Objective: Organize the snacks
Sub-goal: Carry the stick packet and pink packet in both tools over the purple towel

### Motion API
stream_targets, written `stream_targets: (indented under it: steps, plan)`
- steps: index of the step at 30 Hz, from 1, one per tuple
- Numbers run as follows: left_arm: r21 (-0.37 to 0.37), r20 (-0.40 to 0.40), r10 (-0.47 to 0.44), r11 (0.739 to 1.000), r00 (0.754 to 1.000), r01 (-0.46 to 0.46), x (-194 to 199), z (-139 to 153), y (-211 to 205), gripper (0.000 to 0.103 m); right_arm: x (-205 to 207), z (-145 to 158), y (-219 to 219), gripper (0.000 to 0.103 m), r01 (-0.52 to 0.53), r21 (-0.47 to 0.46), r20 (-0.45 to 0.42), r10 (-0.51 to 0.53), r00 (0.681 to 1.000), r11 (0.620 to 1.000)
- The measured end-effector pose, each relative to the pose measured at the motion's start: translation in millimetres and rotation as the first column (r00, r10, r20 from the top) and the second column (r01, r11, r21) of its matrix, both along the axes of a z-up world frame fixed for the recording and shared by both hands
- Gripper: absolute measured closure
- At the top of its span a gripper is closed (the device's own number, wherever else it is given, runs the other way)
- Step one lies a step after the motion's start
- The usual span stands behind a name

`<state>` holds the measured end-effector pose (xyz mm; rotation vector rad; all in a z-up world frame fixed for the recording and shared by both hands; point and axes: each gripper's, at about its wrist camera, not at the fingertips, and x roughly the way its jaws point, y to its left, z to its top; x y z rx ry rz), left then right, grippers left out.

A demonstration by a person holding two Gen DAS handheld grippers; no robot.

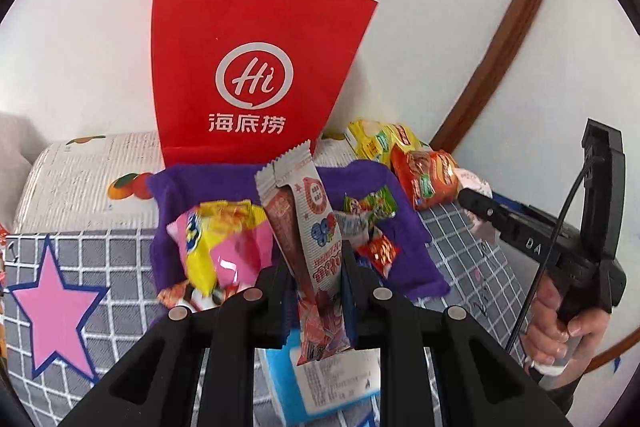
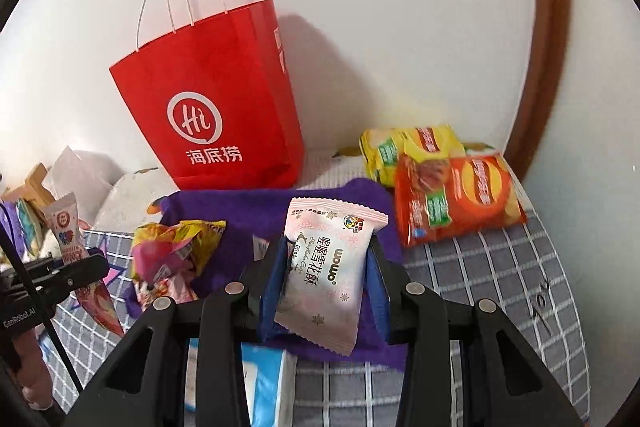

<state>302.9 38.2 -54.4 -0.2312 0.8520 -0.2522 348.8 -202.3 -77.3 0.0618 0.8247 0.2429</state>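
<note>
- Snacks are mostly still loose on the purple cloth (image 2: 280,205) and the checked bedcover (image 2: 480,267); none can be seen going into the red bag (image 2: 216,115), whose inside is hidden, so I judge the sorting to be at an early or middle stage.
- Red bag: one, upright against the wall behind the cloth, handles up.
- Chip bags: at least two, one yellow (image 2: 404,143) and one orange (image 2: 460,199), overlapping to the right of the cloth, untouched.
- White pastry pack (image 2: 332,267): one, clamped between the blue pads of the right gripper (image 2: 326,279), lifted above the cloth.
- Long stick pack (image 1: 308,239): one, pinched low down by the left gripper (image 1: 316,291), jaws nearly together, its top standing up in front of the bag.
- Pink-yellow pack (image 1: 220,247): one, crumpled on the cloth's left side.
- Small candies (image 1: 372,227): several on the cloth; blurred, no sure count.
- Left to do, as I judge it: place both held packs, then clear the cloth and chips.
</note>
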Motion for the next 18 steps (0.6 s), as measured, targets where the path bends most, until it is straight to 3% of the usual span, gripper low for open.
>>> stream_targets:
  steps: [9, 12, 18]
  plan:
    - [0.005, -0.038, -0.017, 1.0, 0.999, 0.017, 41.9, -19.5, -12.6, 0.084, 35.9, -15.6, -2.8, 0.064, -0.025, 0.052, -0.033, 0.027, 0.999, 0.998]
    - [0.003, -0.045, -0.028, 1.0, 0.999, 0.028, 50.2, -29.7, -14.8, 0.084, 45.7, -32.8, 1.5, 0.064, -0.053, -0.022, -0.067, 0.052, 0.996, 0.998]
    - [0.003, -0.077, -0.029, 1.0, 0.997, 0.029, 57.2, -41.9, -12.0, 0.084, 54.4, -68.0, 1.7, 0.064, -0.112, -0.072, -0.171, 0.099, 0.98, 0.991]
